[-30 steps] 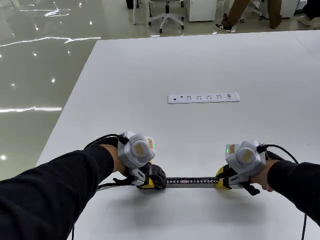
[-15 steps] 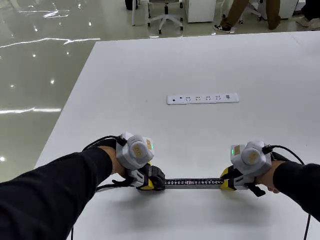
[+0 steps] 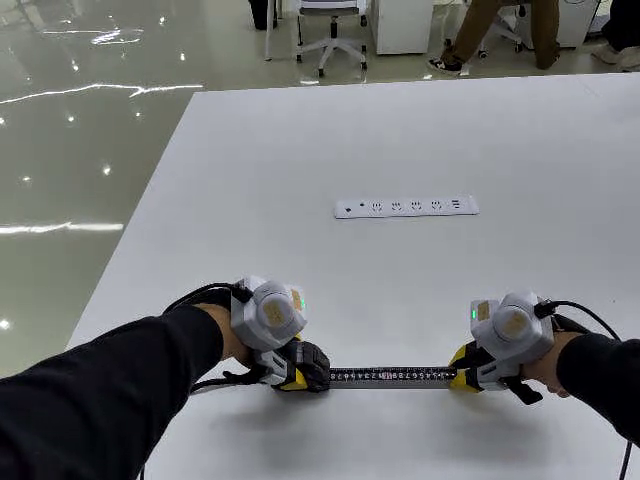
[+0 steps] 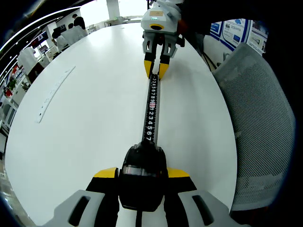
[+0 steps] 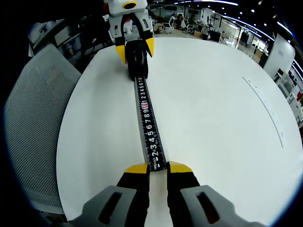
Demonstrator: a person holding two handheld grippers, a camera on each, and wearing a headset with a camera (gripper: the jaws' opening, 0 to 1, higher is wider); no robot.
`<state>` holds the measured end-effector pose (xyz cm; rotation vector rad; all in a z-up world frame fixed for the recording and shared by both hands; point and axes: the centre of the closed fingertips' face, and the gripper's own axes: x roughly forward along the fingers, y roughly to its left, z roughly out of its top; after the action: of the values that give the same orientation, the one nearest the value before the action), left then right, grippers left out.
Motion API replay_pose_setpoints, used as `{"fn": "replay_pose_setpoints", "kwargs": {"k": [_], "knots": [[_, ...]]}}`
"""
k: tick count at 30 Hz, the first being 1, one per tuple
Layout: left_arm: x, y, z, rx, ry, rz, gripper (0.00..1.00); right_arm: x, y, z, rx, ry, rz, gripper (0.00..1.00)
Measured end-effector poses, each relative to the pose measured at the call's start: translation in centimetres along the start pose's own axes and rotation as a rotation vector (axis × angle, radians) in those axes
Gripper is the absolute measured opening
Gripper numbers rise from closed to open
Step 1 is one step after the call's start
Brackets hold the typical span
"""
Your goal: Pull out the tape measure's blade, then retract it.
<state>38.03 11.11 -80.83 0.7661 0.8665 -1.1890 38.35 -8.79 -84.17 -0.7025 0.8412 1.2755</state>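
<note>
A black and yellow tape measure case lies near the white table's front edge, and my left gripper is shut on it. Its dark numbered blade runs out flat along the table to the right. My right gripper is shut on the blade's end, its yellow fingertips pinching the hook. In the left gripper view the right gripper faces me at the blade's far end.
A white power strip lies mid-table beyond the grippers. The white table stretches away ahead. A grey mesh chair back sits by the near edge. An office chair and a person's legs stand past the far edge.
My right gripper has moved right, away from the left, and more of the blade has come out of the case. The left gripper has stayed on the case.
</note>
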Motion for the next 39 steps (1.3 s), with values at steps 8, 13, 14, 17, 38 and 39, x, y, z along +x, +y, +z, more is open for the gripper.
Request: {"fn": "replay_pose_setpoints", "kwargs": {"k": [8, 13, 14, 17, 38, 39], "knots": [[0.0, 0.0, 0.0, -0.002, -0.001, 0.0, 0.33, -0.7, 0.0, -1.0, 0.006, 0.01, -0.007, 0.08], [0.0, 0.0, 0.0, -0.004, 0.0, 0.001, 0.33, -1.2, -0.1, -1.6, 0.002, 0.011, -0.011, 0.08], [0.0, 0.0, 0.0, -0.004, 0.0, 0.001, 0.33, -1.3, -0.2, -1.7, 0.003, 0.011, -0.012, 0.08], [0.0, 0.0, 0.0, -0.005, 0.0, 0.001, 0.33, -1.6, -0.2, -1.9, 0.008, 0.012, -0.016, 0.08], [-0.1, 0.0, 0.0, -0.01, -0.001, 0.004, 0.33, -2.8, -0.7, -3.7, 0.008, 0.042, -0.02, 0.08], [-0.1, 0.0, 0.0, -0.011, -0.001, 0.004, 0.33, -2.8, -0.7, -3.8, 0.009, 0.042, -0.02, 0.08]]}}
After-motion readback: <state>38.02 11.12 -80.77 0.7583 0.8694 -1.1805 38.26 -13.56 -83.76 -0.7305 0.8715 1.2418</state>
